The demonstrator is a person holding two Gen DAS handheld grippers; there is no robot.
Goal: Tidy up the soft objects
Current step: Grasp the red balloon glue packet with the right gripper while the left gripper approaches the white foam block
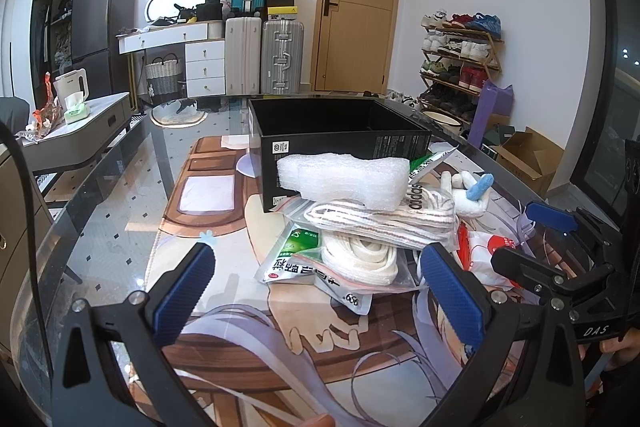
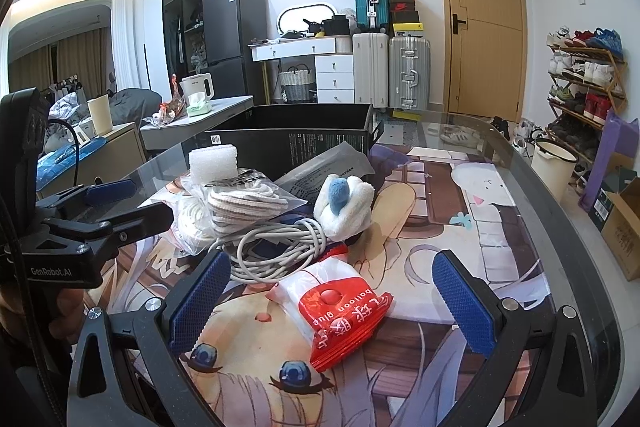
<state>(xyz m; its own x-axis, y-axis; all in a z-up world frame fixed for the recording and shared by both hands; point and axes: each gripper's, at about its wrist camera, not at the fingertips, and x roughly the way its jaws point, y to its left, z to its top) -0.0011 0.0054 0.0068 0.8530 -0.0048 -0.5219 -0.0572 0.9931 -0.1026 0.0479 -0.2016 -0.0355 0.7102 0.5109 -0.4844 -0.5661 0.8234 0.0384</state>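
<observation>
A pile of soft things lies on the glass table in front of an open black box (image 1: 344, 143) (image 2: 304, 141). On top is a white foam block (image 1: 344, 179) (image 2: 213, 161), under it bagged white laces (image 1: 380, 223) (image 2: 244, 203). A white plush with a blue part (image 1: 472, 193) (image 2: 344, 203), a coiled white cable (image 2: 276, 247), a green-white packet (image 1: 296, 255) and a red-white balloon glue bag (image 2: 340, 319) (image 1: 496, 255) lie around. My left gripper (image 1: 316, 287) is open, short of the pile. My right gripper (image 2: 332, 299) is open, its fingers on either side of the glue bag.
The table carries an anime print mat (image 1: 208, 195) (image 2: 460, 227) under glass. A grey plastic bag (image 2: 332, 167) leans on the box. Behind are suitcases (image 1: 264, 59), a door (image 2: 484, 23), a shoe rack (image 2: 584, 83) and cardboard boxes (image 2: 624, 223) on the floor.
</observation>
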